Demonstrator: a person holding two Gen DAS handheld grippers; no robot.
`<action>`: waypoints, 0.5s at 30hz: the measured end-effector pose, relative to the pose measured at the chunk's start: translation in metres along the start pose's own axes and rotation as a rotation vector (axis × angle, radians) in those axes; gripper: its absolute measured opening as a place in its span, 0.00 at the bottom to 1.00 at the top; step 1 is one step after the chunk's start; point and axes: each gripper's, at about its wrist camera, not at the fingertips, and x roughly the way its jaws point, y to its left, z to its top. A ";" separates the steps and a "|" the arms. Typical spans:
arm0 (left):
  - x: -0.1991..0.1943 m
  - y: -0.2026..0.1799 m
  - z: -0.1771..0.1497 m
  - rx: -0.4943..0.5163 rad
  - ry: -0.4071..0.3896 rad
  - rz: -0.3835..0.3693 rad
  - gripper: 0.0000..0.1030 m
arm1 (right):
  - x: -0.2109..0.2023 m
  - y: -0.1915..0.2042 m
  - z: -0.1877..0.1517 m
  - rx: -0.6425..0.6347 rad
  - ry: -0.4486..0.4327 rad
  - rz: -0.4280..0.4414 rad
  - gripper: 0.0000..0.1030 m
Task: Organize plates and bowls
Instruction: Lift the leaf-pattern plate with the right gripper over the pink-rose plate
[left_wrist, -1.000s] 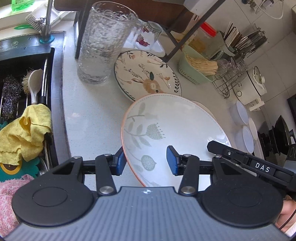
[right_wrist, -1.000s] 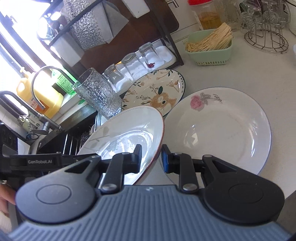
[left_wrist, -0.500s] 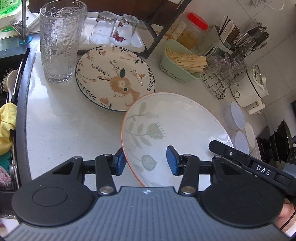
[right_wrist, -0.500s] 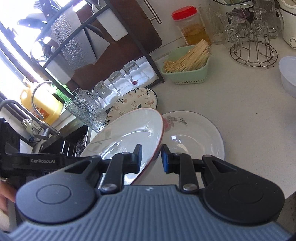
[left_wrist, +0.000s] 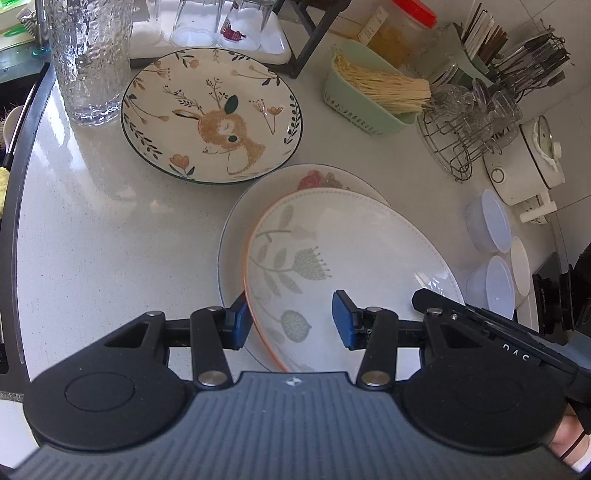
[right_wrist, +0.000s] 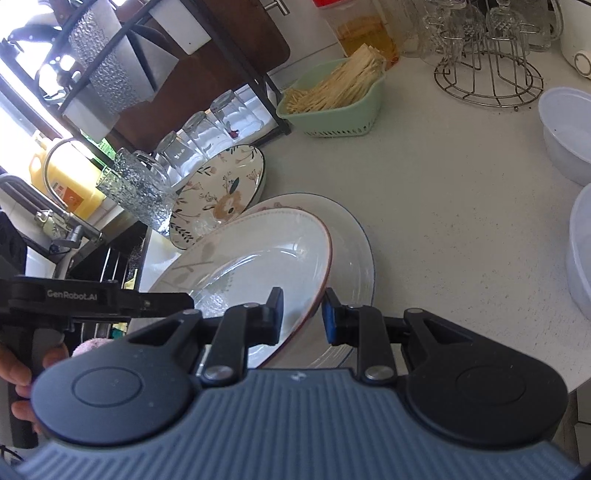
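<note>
Now: leaf plate (left_wrist: 351, 258) tilted over rose plate (left_wrist: 317, 179), both grippers straddling opposite rims. Right gripper (right_wrist: 303, 317) clamped on rim; left gripper (left_wrist: 291, 325) grip uncertain, pads wider apart. Lower level, centre rims, then release.

Surface: pale speckled countertop (left_wrist: 92, 236), sink edge at left. Directly on it: tall textured glass jug (left_wrist: 90, 59) w/ deer-pattern plate (left_wrist: 212, 114) just beside; rose-print plate (left_wrist: 236, 229) nearer the camera, rim close to the deer plate's. Behind: green basket (left_wrist: 364, 107) of sticks, wire glass rack (left_wrist: 465, 136), dark shelf-frame leg (left_wrist: 306, 40). Far right: white plastic bowls (left_wrist: 489, 225), white pot (left_wrist: 524, 162).
</note>
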 end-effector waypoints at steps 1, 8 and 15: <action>0.001 -0.001 0.000 -0.002 0.002 0.004 0.50 | 0.001 -0.001 0.000 -0.001 0.005 -0.001 0.25; 0.004 -0.004 -0.001 -0.051 0.005 0.045 0.50 | 0.006 -0.004 0.004 -0.021 0.035 0.009 0.25; 0.005 -0.013 -0.002 -0.050 -0.004 0.108 0.50 | 0.014 -0.004 0.006 -0.027 0.057 -0.007 0.25</action>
